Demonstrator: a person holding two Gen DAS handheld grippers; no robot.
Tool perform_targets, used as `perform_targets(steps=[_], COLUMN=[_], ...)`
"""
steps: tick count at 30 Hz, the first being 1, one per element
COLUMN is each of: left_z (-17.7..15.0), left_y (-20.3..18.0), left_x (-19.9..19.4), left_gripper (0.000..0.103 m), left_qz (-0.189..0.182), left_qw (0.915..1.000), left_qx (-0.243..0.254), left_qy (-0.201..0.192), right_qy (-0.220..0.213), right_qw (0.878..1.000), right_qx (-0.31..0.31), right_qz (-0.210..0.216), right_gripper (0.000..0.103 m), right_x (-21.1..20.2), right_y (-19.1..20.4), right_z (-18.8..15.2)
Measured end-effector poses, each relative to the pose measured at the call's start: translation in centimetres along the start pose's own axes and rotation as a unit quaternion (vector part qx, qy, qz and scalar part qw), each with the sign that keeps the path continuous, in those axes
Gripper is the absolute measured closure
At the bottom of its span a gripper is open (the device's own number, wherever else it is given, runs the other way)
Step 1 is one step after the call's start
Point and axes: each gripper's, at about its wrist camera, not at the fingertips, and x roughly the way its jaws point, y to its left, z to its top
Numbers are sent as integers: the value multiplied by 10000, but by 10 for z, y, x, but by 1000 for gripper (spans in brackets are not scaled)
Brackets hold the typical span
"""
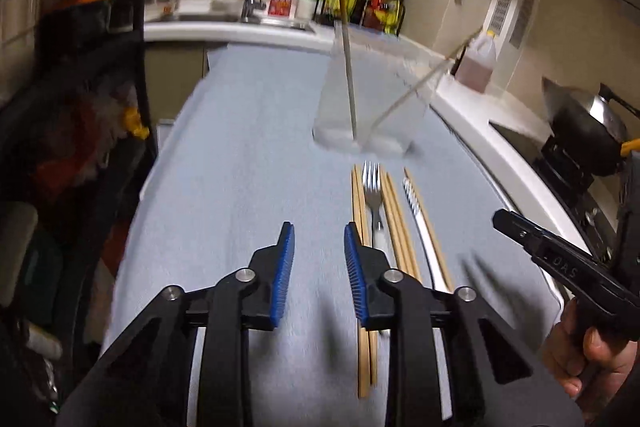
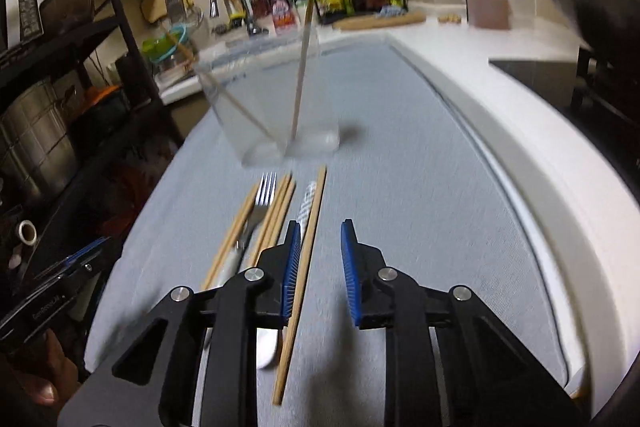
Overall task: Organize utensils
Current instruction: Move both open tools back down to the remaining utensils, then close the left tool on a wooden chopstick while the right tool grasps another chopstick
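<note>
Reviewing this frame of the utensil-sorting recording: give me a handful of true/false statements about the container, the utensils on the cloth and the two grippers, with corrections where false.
1. The clear container already holds two chopsticks. True.
2. A metal fork lies on the grey cloth among loose chopsticks. True.
3. The left gripper is clamped on the fork. False: nothing is between its fingers; the fork lies to its right on the cloth.
4. The right gripper carries a chopstick. False: its fingers hold nothing; the single chopstick lies on the cloth under its left finger.
5. The container lies tipped on its side. False: it stands upright beyond the utensils.
</note>
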Motion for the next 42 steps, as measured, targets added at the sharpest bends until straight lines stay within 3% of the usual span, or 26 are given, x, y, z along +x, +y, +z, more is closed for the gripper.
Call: perform_targets(steps=[6, 11, 19, 29, 32, 36, 38, 42], left_z=[-24, -31, -42, -46, -48, -51, -50, -45], left_y=[-2, -8, -18, -27, -32, -39, -35, -17], left_x=[22, 27, 32, 31, 30, 30, 28, 25], left_gripper=[89, 91, 91, 91, 91, 91, 96, 96], left_qz=[-272, -322, -427, -240, -90, 121, 163, 367], left_qw=[9980, 9970, 9960, 9963, 9958, 9936, 9945, 9970], left_qx=[-75, 22, 180, 418, 615, 924, 847, 465], left_qy=[571, 699, 769, 710, 669, 644, 598, 494], right_qy=[496, 693, 653, 661, 669, 678, 656, 639], right_qw=[9986, 9975, 9973, 9957, 9942, 9944, 9945, 9943], right_qx=[-19, -46, -329, -607, -748, -693, -652, -619], right_qz=[184, 118, -40, -250, -384, -415, -482, -594], right_gripper=[82, 81, 80, 82, 94, 96, 97, 97], right_x=[20, 30, 31, 30, 30, 29, 28, 26], right_y=[7, 9, 16, 26, 29, 25, 19, 8], right_z=[-34, -44, -49, -52, -53, -51, -49, -47])
